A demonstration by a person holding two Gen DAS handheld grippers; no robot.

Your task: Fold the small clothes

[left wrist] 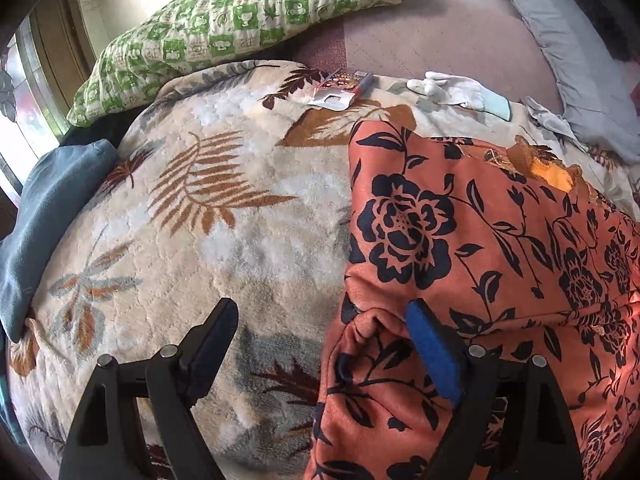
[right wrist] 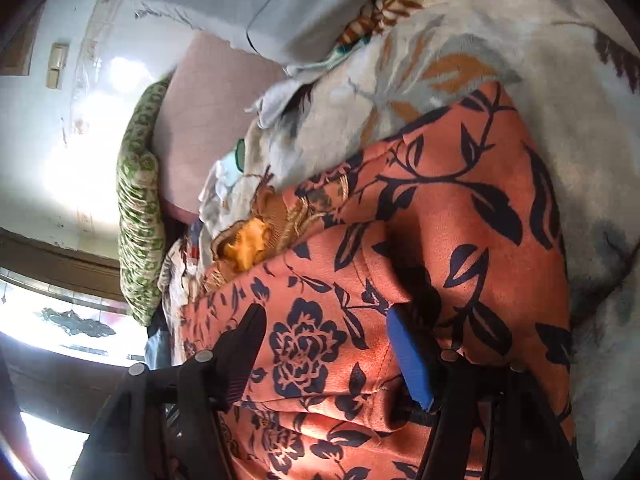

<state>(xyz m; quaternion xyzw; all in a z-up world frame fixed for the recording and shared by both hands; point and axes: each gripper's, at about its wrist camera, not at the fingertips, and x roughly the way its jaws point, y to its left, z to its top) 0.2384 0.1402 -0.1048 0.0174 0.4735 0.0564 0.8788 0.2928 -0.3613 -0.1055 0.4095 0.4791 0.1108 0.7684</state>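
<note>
An orange garment with a black flower print [left wrist: 460,240] lies spread on a cream leaf-patterned blanket [left wrist: 240,220]. A yellow lining shows at its gold-trimmed neckline [left wrist: 548,172]. My left gripper [left wrist: 322,312] is open over the garment's near left edge. Its blue-padded finger [left wrist: 432,352] rests over a rumpled fold and the other finger is over the blanket. In the right wrist view the same garment [right wrist: 440,200] fills the middle. My right gripper [right wrist: 325,316] stands open just above it, with printed fabric lying between the fingers and no pad pressing on it.
A green checked pillow [left wrist: 240,20] lies at the back left. A blue cloth [left wrist: 48,216] sits at the blanket's left edge. A red packet [left wrist: 344,84] and white gloves [left wrist: 448,88] lie behind the garment. Grey bedding [left wrist: 580,60] is at the right.
</note>
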